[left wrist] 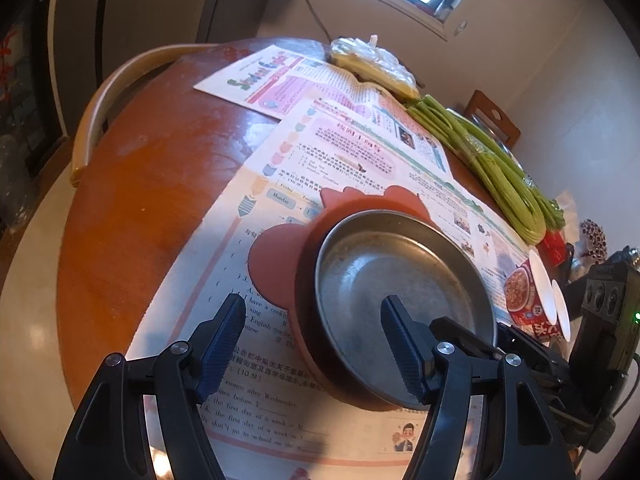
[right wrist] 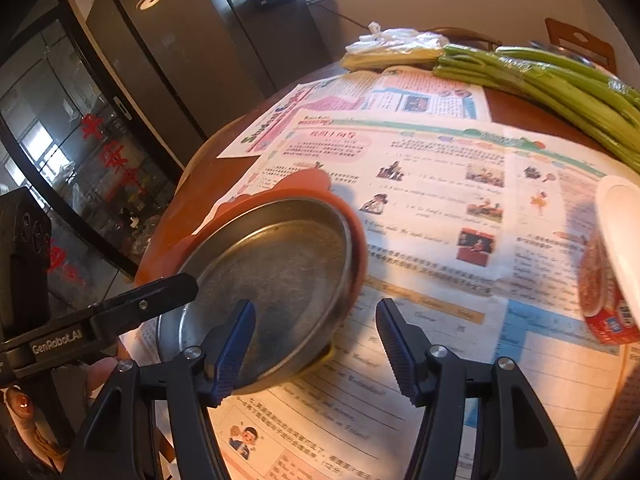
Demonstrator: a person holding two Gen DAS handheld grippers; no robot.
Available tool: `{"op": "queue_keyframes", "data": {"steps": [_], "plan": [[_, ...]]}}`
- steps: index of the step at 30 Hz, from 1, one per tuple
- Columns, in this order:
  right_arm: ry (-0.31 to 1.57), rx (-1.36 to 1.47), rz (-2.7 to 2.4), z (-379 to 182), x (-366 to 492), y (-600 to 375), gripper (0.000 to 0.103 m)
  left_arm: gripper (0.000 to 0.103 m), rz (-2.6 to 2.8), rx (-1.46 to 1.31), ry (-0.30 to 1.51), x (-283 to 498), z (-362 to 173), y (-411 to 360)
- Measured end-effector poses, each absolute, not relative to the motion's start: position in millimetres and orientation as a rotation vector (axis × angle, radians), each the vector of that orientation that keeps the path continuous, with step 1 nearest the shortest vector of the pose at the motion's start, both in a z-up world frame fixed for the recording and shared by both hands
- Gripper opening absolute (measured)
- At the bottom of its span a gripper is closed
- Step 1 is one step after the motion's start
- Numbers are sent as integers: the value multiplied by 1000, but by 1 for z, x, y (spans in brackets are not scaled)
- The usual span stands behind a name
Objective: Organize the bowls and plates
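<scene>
A steel bowl (left wrist: 404,276) sits nested in a red-orange bowl with lobed handles (left wrist: 276,268) on newspaper sheets over a round wooden table. My left gripper (left wrist: 314,344) is open, its right finger over the steel bowl's near rim and its left finger outside on the paper. In the right wrist view the same steel bowl (right wrist: 276,280) lies at the lower left inside the red bowl (right wrist: 308,188). My right gripper (right wrist: 316,344) is open and empty, its left finger over the bowl's near edge. The left gripper's finger (right wrist: 132,312) reaches in from the left.
A bundle of green stalks (left wrist: 492,160) (right wrist: 560,80) lies along the far right. A bagged yellow item (left wrist: 376,64) sits at the back. Instant-food cups with white lids (left wrist: 536,292) (right wrist: 612,264) stand at the right. A chair back (left wrist: 104,108) curves around the table's left edge.
</scene>
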State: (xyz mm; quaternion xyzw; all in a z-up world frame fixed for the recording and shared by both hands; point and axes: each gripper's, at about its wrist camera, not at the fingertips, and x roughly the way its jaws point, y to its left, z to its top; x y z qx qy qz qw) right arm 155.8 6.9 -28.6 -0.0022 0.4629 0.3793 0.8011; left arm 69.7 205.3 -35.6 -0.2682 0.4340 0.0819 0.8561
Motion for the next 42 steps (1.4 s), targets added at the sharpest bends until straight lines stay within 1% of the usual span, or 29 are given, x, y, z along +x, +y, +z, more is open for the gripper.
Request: {"op": "queue_keyframes", "data": {"steps": [3, 6, 11, 16, 29, 42], "plan": [[985, -37, 823, -29, 151, 16, 62, 72, 134, -575, 917, 76, -39, 205], [980, -56, 815, -30, 149, 20, 65, 72, 99, -569, 926, 83, -41, 203], [983, -32, 828, -35, 149, 19, 66, 72, 78, -552, 945, 95, -43, 200], [987, -24, 836, -35, 150, 19, 68, 72, 69, -552, 935, 99, -43, 202], [983, -28, 833, -34, 151, 15, 69, 72, 48, -464, 961, 110, -43, 183], [982, -7, 756, -32, 163, -20, 68, 71, -11, -399, 992, 138, -41, 143]]}}
